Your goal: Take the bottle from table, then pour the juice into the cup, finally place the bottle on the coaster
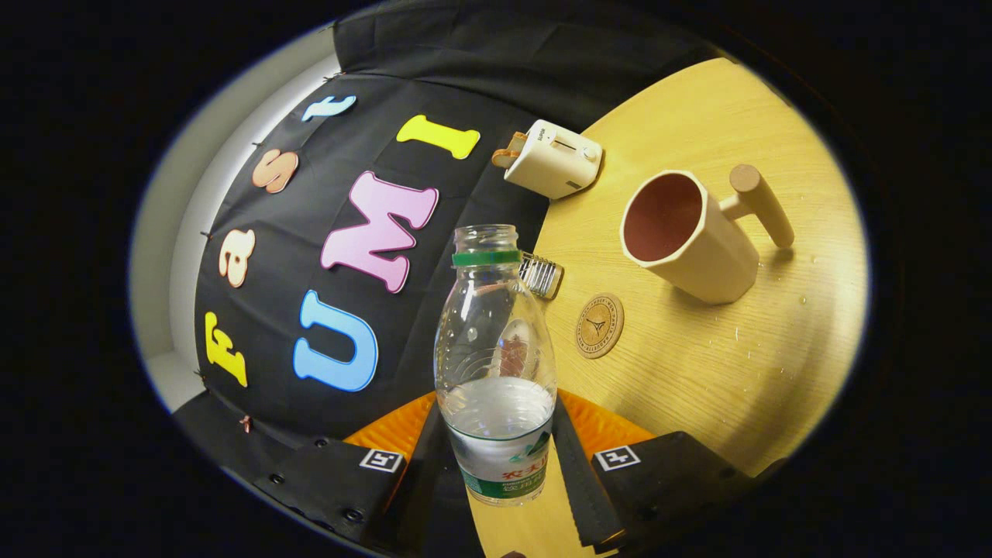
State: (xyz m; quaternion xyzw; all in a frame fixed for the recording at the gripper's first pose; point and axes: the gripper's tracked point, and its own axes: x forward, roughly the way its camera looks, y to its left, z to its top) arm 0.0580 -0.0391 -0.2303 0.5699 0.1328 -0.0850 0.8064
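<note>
While the gripper (pixel 496 457) squeezes the clear plastic bottle (pixel 494 364) with both fingers, pouring comes next: tip it over the cream cup (pixel 686 236).

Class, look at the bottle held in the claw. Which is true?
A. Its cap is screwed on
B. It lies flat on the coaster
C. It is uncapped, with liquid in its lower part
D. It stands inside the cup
C: the bottle, clamped between the claw fingers, has an open mouth above its green ring, and clear liquid fills only its lower part.

Fisheye cam on hand-held gripper (pixel 500 465), tilted, close over table (pixel 721 349).
</note>
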